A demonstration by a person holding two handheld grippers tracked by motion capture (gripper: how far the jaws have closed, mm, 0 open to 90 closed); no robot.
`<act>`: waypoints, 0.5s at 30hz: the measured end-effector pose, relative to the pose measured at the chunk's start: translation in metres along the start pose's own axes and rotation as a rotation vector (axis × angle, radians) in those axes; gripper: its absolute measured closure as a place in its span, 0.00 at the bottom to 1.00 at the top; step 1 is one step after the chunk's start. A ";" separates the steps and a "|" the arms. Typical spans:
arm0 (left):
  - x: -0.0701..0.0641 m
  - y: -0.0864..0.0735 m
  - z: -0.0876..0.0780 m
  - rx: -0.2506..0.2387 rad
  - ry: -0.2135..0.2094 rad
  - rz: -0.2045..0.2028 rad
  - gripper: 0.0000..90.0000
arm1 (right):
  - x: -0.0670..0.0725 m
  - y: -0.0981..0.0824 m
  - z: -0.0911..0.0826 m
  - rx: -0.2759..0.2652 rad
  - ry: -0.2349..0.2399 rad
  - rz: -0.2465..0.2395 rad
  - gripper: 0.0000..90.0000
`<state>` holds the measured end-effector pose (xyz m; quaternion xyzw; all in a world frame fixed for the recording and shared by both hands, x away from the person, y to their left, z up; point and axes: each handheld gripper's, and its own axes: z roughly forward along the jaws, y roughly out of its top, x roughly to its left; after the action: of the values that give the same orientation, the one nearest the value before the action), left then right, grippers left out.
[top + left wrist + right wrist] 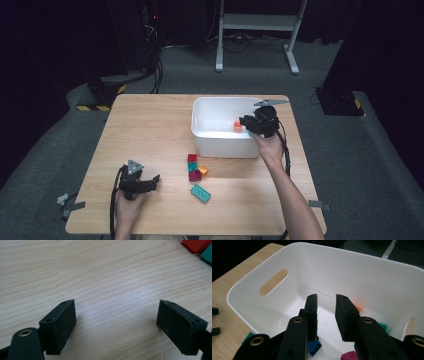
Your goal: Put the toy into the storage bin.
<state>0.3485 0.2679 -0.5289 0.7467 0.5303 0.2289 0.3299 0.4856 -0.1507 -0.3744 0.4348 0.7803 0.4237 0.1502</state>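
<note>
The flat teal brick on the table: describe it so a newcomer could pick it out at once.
Start at the white bin on the wooden table. In front of its near wall sits a small cluster of blocks. The flat teal brick lies apart, nearest the table's front edge, long, low and alone.

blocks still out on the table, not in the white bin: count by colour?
Red block: 1
Teal blocks: 2
Orange block: 1
Magenta block: 1
Total outside the white bin: 5
</note>
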 end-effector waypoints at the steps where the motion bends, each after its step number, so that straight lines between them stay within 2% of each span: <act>1: 0.000 0.000 0.000 0.000 0.000 0.000 0.18 | 0.001 -0.001 -0.001 -0.004 0.009 -0.002 0.76; 5: 0.000 0.000 0.000 0.000 0.000 0.000 0.18 | 0.009 -0.006 -0.005 -0.020 0.039 -0.011 0.71; 9: 0.000 0.000 0.000 0.000 0.000 0.000 0.18 | 0.016 -0.012 -0.014 -0.060 0.073 -0.019 0.68; 15: 0.000 0.000 0.000 0.000 0.000 0.000 0.18 | 0.027 -0.026 -0.023 -0.096 0.104 -0.041 0.62</act>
<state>0.3485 0.2679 -0.5289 0.7467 0.5303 0.2290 0.3298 0.4420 -0.1482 -0.3775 0.3887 0.7745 0.4793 0.1388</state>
